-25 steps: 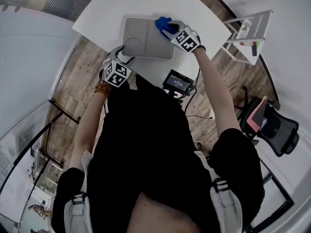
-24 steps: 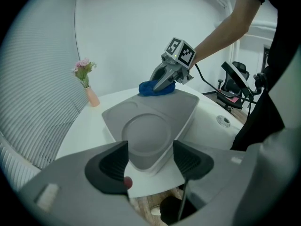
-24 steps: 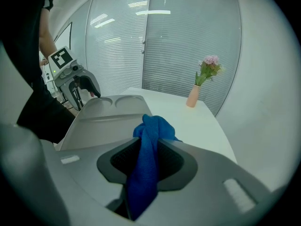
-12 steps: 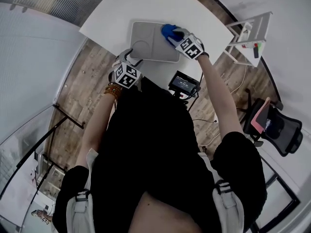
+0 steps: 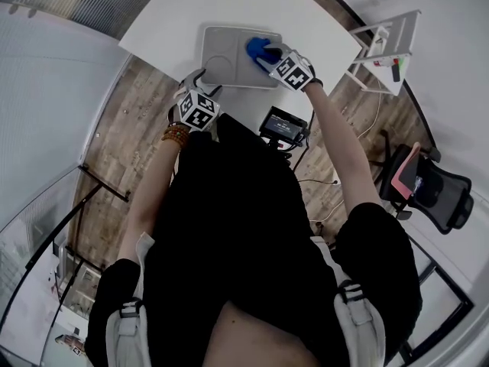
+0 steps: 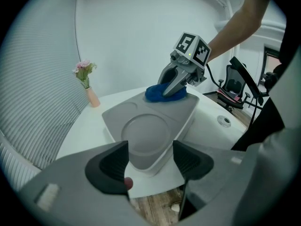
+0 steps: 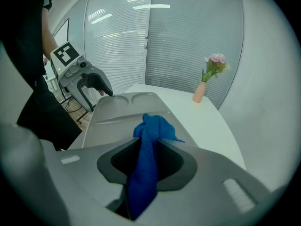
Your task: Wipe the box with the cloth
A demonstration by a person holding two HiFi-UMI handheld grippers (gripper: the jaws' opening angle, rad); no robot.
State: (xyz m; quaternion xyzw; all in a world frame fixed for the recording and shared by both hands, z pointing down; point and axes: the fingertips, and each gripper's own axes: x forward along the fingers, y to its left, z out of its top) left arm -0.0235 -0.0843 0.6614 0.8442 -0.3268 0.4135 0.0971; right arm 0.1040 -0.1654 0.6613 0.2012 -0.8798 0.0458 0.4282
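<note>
Since the earlier head view, the right gripper (image 5: 269, 53) has drawn the blue cloth (image 5: 258, 50) in from the far right corner of the grey box (image 5: 229, 63). The cloth now sits at about 2 o'clock on the lid. The left gripper (image 6: 150, 155) has kept its place at the box's 7 o'clock corner.

The box lies flat on the white table (image 5: 176, 21), straight ahead of the person at 12 o'clock, with its near side close to the table's edge. The lid has a round recess toward the left gripper.

In the right gripper view the jaws are clenched on the cloth. It runs between the pads as a narrow twisted rope and bunches into a knot on the lid just beyond them. In the left gripper view the jaws stand apart and hold nothing. The box's near corner lies just ahead, between them, and neither pad presses on it. A small pink vase of flowers (image 7: 200, 92) stands on the table at 1 o'clock from the cloth, well apart from it.

Several things could go wrong from here, as I judge it:
- The cloth is gripped as a thin bunch, so a hard drag may pull it loose from the pads.
- The bunch may also clean only a narrow stripe and miss the recess.
- The left jaws are not clamping the box, so a stroke toward 6 o'clock could slide it toward the table's edge.
- If the gripper dips too low, bare jaw tips rather than cloth could scrape the lid.
</note>
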